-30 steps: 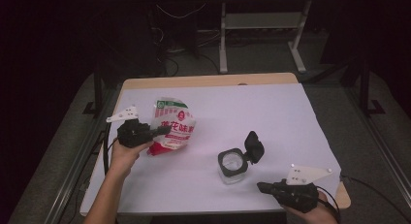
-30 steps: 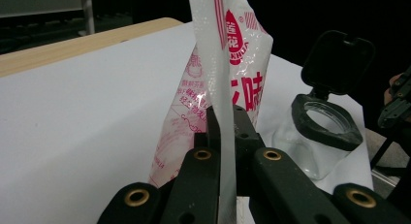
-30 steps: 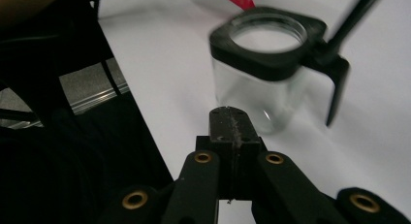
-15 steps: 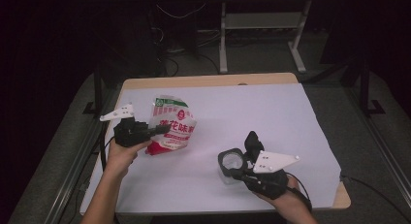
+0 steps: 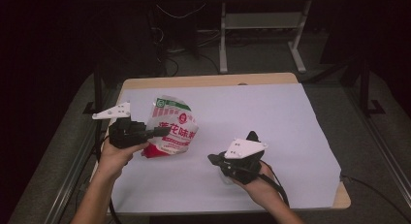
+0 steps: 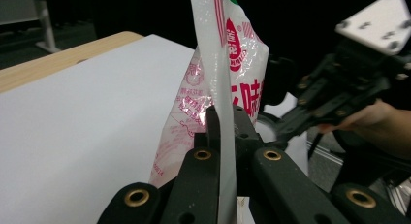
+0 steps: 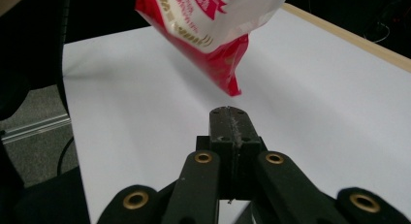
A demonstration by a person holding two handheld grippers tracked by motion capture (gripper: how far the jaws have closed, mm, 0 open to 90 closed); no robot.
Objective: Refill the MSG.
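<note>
Right gripper [image 5: 216, 159] now over container; bag [image 5: 172, 128] pinched

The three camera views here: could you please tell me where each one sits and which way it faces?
High view: above the person's side, looking forward and down on the table; both forearms enter from below.
Left gripper view: rides the left gripper, looking along its fingers shut on the snack bag; the person's other hand shows beyond.
Right gripper view: rides the right gripper, facing the bag's red bottom.
All three share the bag.
</note>
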